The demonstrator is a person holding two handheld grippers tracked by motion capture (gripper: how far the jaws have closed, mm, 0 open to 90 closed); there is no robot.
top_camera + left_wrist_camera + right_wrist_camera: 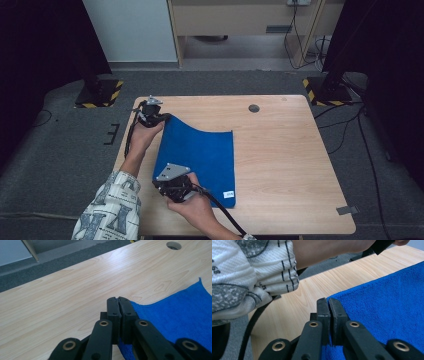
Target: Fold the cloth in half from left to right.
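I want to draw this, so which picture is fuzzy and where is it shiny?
High view: soft and a bit grainy, dark at both sides, the blue cloth evenly lit. Left gripper view: pale glare streaks on the wooden table, sharp cloth weave. Right gripper view: the patterned sleeve up close looks slightly blurred, the cloth crisp.

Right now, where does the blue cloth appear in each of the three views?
High view: blue cloth at table centre-left, left edge lifted.
Left gripper view: lower right, beside the shut jaws.
Right gripper view: right half, reaching the shut jaws.
Shared landmark: the wooden table.
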